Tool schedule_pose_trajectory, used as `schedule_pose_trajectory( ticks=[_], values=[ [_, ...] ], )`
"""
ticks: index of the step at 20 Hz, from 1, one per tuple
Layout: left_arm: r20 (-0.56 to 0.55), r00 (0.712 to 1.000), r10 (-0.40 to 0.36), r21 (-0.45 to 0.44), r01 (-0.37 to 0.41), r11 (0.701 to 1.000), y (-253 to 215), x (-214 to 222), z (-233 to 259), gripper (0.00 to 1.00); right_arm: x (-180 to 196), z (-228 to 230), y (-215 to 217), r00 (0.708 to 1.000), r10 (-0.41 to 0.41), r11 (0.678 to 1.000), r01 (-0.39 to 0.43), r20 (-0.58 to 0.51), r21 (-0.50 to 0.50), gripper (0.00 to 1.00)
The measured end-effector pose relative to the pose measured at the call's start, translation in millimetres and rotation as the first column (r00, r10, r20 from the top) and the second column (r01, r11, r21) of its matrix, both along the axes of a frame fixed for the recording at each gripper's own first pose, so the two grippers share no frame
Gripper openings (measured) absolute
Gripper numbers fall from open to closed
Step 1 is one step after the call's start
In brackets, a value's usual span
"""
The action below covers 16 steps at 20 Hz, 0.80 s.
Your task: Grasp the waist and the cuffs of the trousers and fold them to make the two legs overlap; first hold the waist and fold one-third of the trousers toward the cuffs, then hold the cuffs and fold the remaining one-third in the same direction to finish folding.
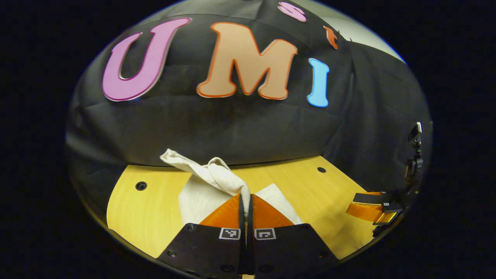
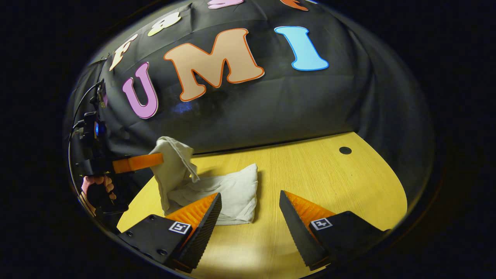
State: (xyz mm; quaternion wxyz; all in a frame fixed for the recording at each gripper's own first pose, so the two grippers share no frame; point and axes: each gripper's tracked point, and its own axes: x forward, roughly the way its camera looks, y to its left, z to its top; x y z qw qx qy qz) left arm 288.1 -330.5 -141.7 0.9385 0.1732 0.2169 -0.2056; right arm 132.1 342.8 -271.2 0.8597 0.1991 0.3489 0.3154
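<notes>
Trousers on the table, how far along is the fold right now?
The trousers already lie bunched into a short stack on the table. In hand: the left gripper is shut on a lifted end. The right gripper is open, holding nothing. Left: laying that end down.

Soft matt cloth trousers [image 2: 232, 192] on a smooth wood-grain table [image 2: 329, 186].

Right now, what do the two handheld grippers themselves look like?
Each gripper has black finger mounts carrying small square black-and-white tags, seen on the left gripper and the right gripper. The right gripper's fingers are wedge-shaped with ribbed inner faces. In the right gripper view, the left gripper has a dark body, a thin cable and a small blue light, with a bare hand on its handle.
</notes>
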Motion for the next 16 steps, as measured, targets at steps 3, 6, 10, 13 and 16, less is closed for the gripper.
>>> schedule_pose_trajectory(
  ticks=[3, 6, 10, 13, 16],
  values=[
    [-0.061, 0.998, -0.030, 0.027, 0.032, 0.999, -21.2, -2.4, -46.4, 0.00, 1.7, -10.2, -14.1, 1.000, -0.002, 1.000, 0.002, -0.008, -0.009, 0.96],
    [-0.118, 0.993, -0.017, 0.038, 0.022, 0.999, -26.4, -4.0, -82.0, 0.00, 3.6, -18.2, -22.3, 1.000, 0.003, 1.000, -0.003, -0.016, -0.015, 0.96],
    [-0.179, 0.984, 0.010, 0.050, -0.001, 0.999, -31.6, -10.0, -123.8, 0.06, 7.0, -25.8, -27.0, 1.000, 0.014, 1.000, -0.014, -0.019, -0.025, 0.96],
    [-0.249, 0.968, -0.023, -0.018, 0.019, 1.000, -45.7, -23.1, -143.6, 0.43, 6.4, -28.6, -26.2, 1.000, 0.018, 1.000, -0.018, -0.025, -0.026, 0.96],
    [-0.252, 0.968, -0.006, -0.102, -0.020, 0.995, -57.9, -30.2, -142.1, 1.00, 5.8, -26.2, -22.3, 1.000, 0.018, 1.000, -0.019, -0.023, -0.023, 0.96]
  ],
)
